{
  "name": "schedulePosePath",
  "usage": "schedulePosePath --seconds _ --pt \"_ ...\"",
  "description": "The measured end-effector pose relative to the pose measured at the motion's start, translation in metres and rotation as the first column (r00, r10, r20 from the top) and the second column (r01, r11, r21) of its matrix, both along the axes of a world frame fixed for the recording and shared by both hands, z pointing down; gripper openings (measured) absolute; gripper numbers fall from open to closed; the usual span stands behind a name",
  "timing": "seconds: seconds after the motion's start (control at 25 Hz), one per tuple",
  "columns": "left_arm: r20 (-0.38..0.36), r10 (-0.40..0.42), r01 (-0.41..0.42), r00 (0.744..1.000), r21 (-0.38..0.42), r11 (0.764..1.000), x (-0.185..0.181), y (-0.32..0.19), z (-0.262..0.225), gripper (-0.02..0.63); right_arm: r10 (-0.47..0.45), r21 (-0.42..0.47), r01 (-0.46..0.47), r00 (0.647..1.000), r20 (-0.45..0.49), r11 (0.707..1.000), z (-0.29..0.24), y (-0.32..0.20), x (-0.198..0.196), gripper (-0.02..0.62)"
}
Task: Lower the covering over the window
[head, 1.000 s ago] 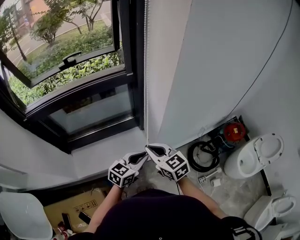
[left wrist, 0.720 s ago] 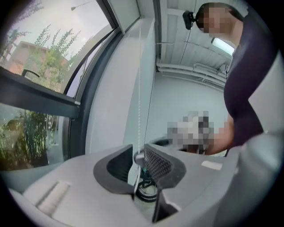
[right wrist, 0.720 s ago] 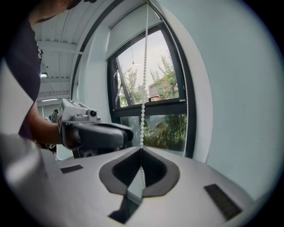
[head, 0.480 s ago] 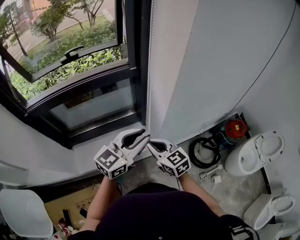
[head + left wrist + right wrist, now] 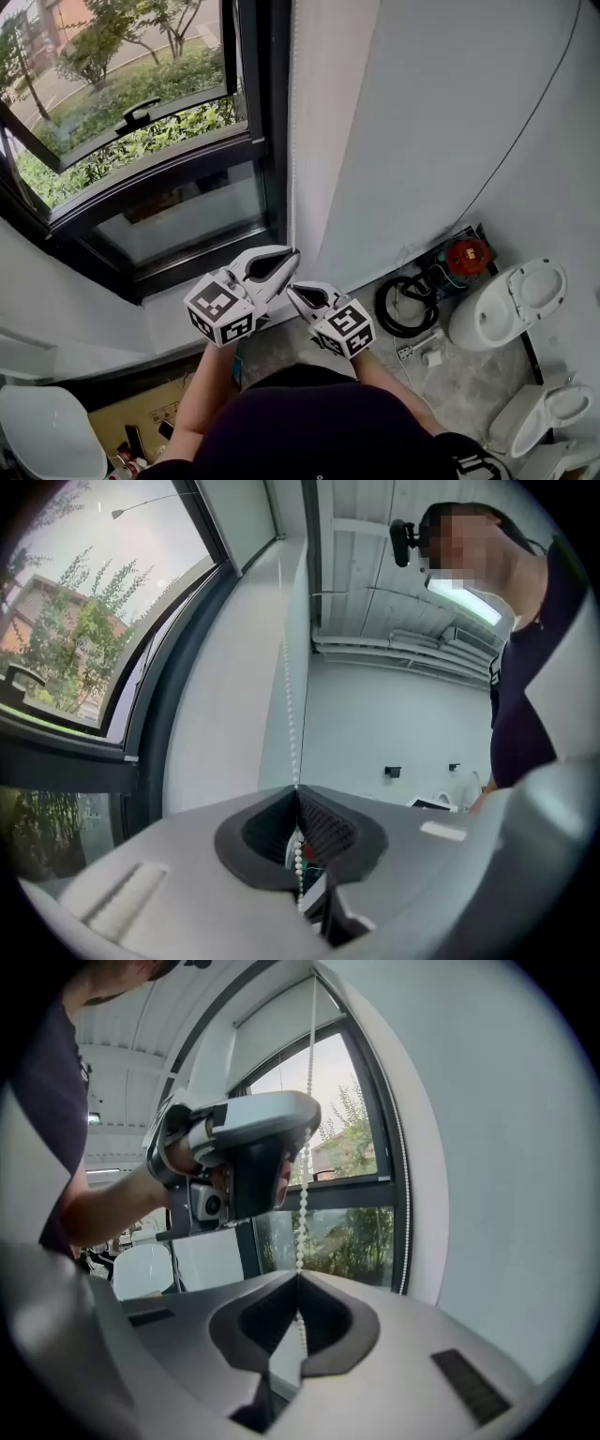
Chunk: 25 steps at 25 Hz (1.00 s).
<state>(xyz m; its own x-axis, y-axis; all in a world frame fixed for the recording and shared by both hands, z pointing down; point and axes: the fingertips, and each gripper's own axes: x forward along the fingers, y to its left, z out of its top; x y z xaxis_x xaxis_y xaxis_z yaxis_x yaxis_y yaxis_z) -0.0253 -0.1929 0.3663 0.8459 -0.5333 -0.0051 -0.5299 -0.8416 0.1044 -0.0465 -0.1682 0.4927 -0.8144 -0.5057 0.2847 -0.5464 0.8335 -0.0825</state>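
Pinching bead chain (image 5: 290,705) at fingertips with left gripper (image 5: 294,253), jaws just closed, directly above right gripper (image 5: 290,292), likewise clamped.

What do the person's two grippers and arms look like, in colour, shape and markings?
Both the left gripper and the right gripper have light grey, tapering jaws around a dark, ribbed, teardrop-shaped hollow. Each carries a white cube printed with black square markers. The person wears a dark top with short sleeves; the forearms are bare.
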Motion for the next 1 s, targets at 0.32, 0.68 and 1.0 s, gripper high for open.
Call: schedulePosePath --seconds 0.32,0.68,1.0 --pt "-0.003 -0.033 0.033 0.999 -0.062 0.998 -0.007 -0.002 0.02 0.012 -0.011 -0.022 0.009 0.998 -0.062 1.0 0.02 -0.005 0.001 0.012" --pt "-0.014 -0.016 0.013 1.0 -0.205 0.979 0.002 0.007 0.077 0.012 -0.039 -0.152 0.017 0.989 -0.144 0.988 0.075 0.003 0.007 0.012" --pt "-0.012 -0.007 0.003 1.0 -0.27 0.963 0.007 0.013 0.105 0.012 -0.06 -0.222 0.014 0.978 -0.201 0.975 0.101 0.01 0.014 0.012"
